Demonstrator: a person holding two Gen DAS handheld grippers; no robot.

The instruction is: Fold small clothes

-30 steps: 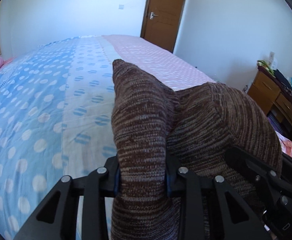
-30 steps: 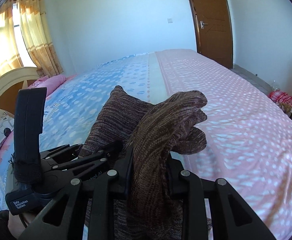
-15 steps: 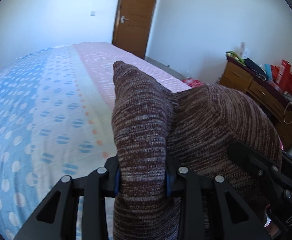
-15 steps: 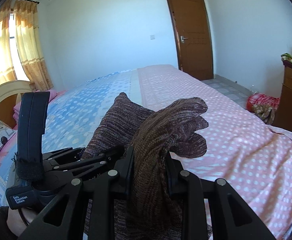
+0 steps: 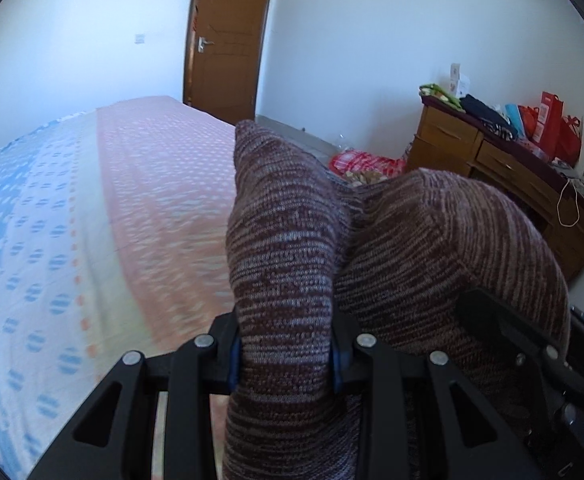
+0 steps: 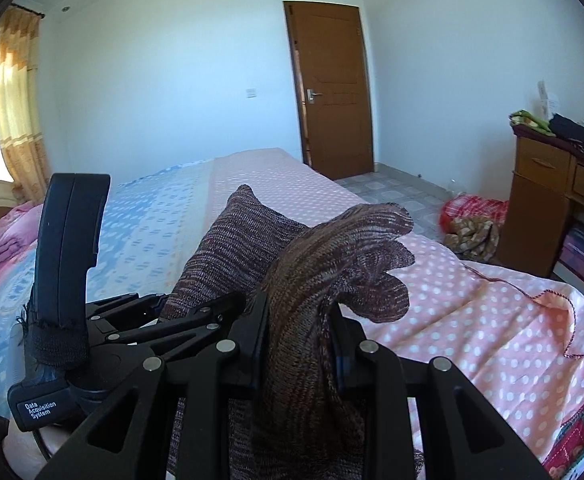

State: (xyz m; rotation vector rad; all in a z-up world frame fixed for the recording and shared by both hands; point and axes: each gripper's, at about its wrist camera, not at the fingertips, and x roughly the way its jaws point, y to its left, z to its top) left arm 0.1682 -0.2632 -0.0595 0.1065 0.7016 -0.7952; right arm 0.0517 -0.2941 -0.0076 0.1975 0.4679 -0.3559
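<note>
Knitwear fills both of our views: a brown striped garment (image 5: 288,248), held up above the bed (image 5: 164,200) rather than lying on it. Our left gripper (image 5: 286,354) pinches one bunched part of it, the pads pressed into the knit from both sides, and a peak of the fabric stands up past the fingertips. Our right gripper (image 6: 298,340) pinches another part of the same garment (image 6: 324,280), whose loose end curls over to the right above the pink dotted cover. The two grippers sit close side by side; in the right wrist view we see the left gripper's black body (image 6: 68,264) just to the left, with the knit draped between them. The bed has a blue dotted side and a pink dotted side. Beyond it stands a shut brown door (image 6: 328,96). To the right is a wooden dresser (image 5: 504,176) piled with bags and cloth, and a heap of red and patterned fabric (image 6: 472,220) lies on the floor beside it. Yellow curtains (image 6: 16,104) hang at the far left.
</note>
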